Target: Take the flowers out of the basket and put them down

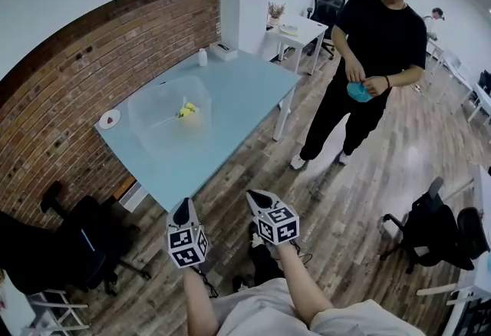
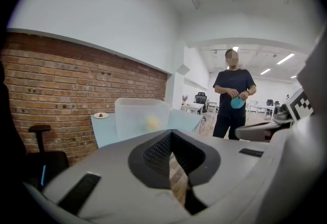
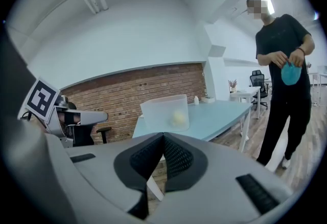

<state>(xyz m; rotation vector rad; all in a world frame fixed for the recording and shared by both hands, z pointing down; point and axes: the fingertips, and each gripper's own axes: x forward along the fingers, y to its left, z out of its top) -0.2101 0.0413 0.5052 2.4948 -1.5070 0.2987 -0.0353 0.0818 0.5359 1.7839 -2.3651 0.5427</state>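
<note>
Table (image 1: 245, 89) | flowers (image 1: 187, 109) blurred inside frosted basket (image 1: 153, 131) | left gripper (image 1: 182, 208), right gripper (image 1: 258, 196) closed, empty

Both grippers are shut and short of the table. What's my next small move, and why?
Probably step forward and bring the left gripper and right gripper up to the basket. The flowers lie inside it, likely beyond reach from here.

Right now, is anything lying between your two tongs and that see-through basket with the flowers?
No. The head view shows only bare blue table and wooden floor between the left tongs, right tongs and the basket of flowers.
</note>
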